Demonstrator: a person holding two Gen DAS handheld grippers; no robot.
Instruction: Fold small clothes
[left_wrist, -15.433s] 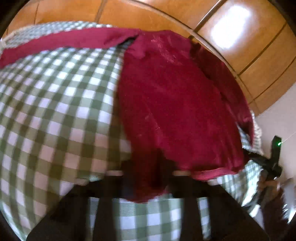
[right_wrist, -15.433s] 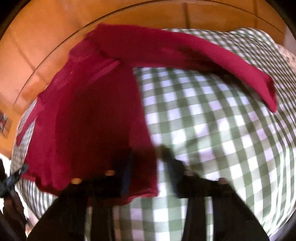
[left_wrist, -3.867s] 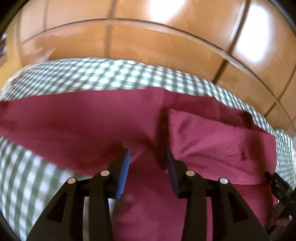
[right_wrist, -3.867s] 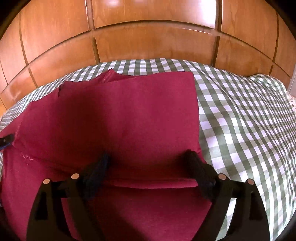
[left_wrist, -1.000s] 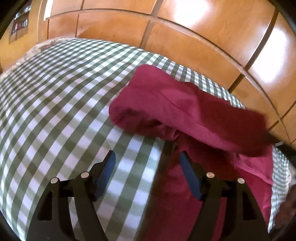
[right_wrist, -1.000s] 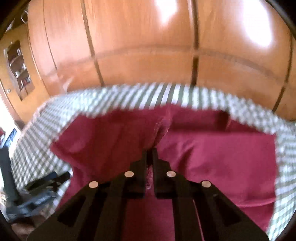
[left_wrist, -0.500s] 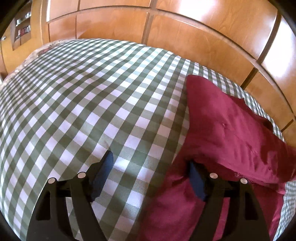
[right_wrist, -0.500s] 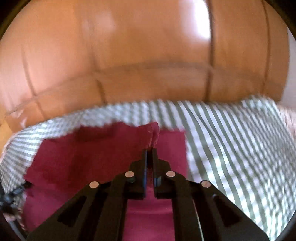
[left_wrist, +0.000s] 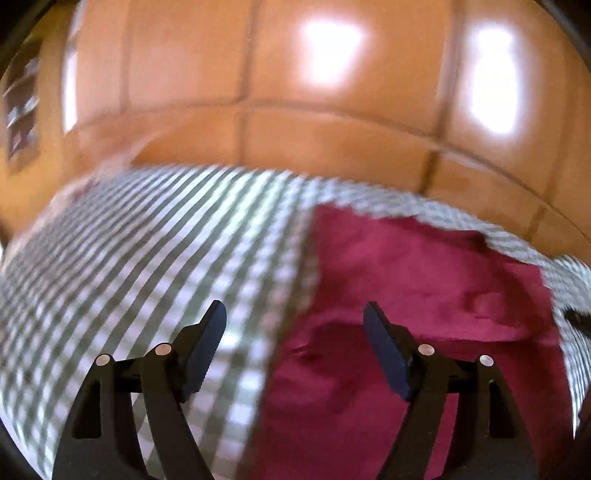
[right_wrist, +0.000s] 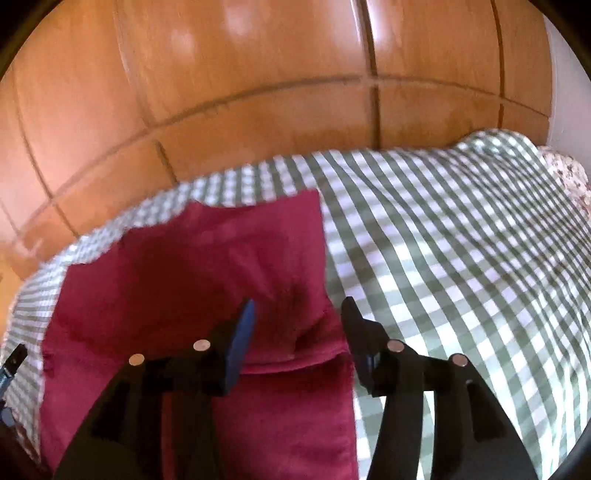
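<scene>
A dark red garment (left_wrist: 413, 295) lies folded on the green-and-white checked cloth (left_wrist: 147, 258), an upper layer doubled over the lower part. My left gripper (left_wrist: 295, 314) stands open over the garment's left edge, nothing between its blue pads. In the right wrist view the same red garment (right_wrist: 192, 273) fills the lower left. My right gripper (right_wrist: 297, 314) hovers over the garment's right edge, its jaws opening, the fold's edge below them and not pinched. Both views are blurred by motion.
Glossy wooden panels (right_wrist: 258, 92) rise right behind the checked cloth (right_wrist: 461, 258). A flowered fabric (right_wrist: 565, 173) shows at the cloth's far right corner. The other gripper's dark tip (right_wrist: 11, 363) peeks in at the left edge.
My right gripper carried a pinched layer of the garment across to the right, laid it down and opened. My left gripper, open throughout, pulled back and swung toward the wall.
</scene>
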